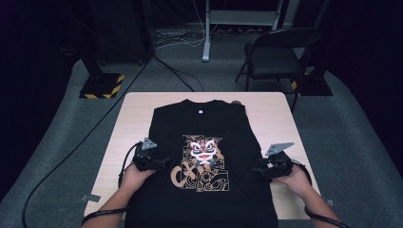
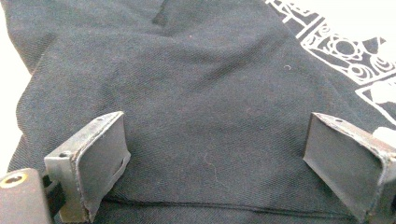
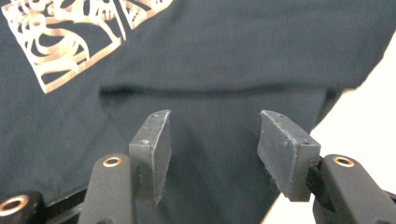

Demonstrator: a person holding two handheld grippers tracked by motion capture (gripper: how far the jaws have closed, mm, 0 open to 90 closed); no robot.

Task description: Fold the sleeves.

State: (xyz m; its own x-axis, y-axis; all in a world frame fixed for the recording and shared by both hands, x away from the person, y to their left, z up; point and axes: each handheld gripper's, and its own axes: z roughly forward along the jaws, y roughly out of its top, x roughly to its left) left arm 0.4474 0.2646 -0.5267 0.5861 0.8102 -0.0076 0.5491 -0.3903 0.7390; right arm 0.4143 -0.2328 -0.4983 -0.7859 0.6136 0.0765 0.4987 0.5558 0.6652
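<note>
Black T-shirt (image 1: 209, 156), unreadable neck label (image 1: 200, 112)

A dim recording studio: stand bases (image 1: 101, 85), floor cables (image 1: 176, 71), folding chair (image 1: 275, 54), grey carpet (image 1: 43, 142).

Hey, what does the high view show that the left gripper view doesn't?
High view alone: the whole table, a folding chair behind it, both hands, the right gripper, and the shirt's neck label. Left gripper view alone: a close look at the left gripper, jaws wide apart over plain fabric with a fold line. Both share the black T-shirt and its print.
</note>
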